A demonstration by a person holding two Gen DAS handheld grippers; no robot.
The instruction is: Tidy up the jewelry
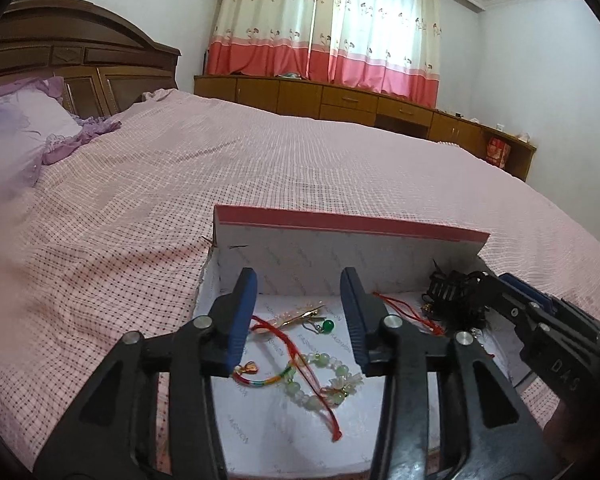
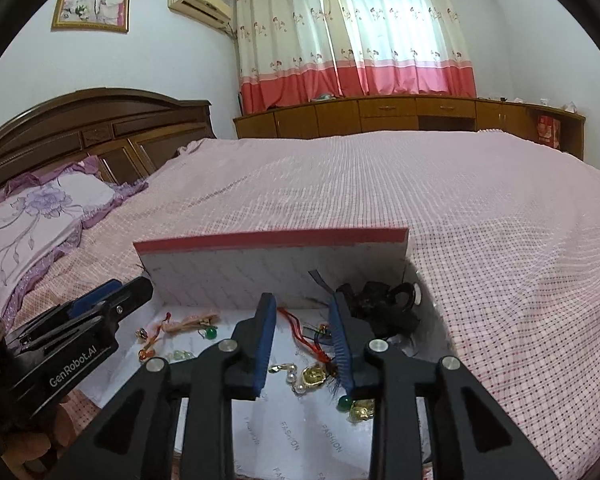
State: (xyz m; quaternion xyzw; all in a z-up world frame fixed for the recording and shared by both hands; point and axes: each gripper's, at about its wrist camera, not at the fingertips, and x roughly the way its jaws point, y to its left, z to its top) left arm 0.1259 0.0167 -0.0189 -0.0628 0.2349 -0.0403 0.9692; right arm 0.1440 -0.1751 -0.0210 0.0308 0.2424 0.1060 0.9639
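Jewelry is all lying loose in the open box (image 1: 380, 248) on the bed (image 1: 180, 184) — nothing sorted or grouped that I can see, so my read is the task is early, most of it left

Left gripper (image 1: 298, 316): jaws wide apart, nothing between them. It hangs over the left half of the box. Directly below and ahead of the tips: red cord (image 1: 300, 360), green bead bracelet (image 1: 320, 380) with a small flower charm, multicolour cord with a gold pendant (image 1: 249, 369), a gold hair clip (image 1: 300, 314) and a green stone earring (image 1: 327, 325) further in. Cord and bracelet overlap — likely tangled

Right gripper (image 2: 302, 344): jaws open at a middling gap, empty. Over the right half of the box. Between and just under the tips: red tassel cord (image 2: 300, 328), gold charm (image 2: 315, 376) with pearls beside it, green bead (image 2: 343, 403) just past the right finger. Black hair claw (image 2: 384, 308) sits in the far right corner, ahead of the right finger

No dividers or compartments visible in the box
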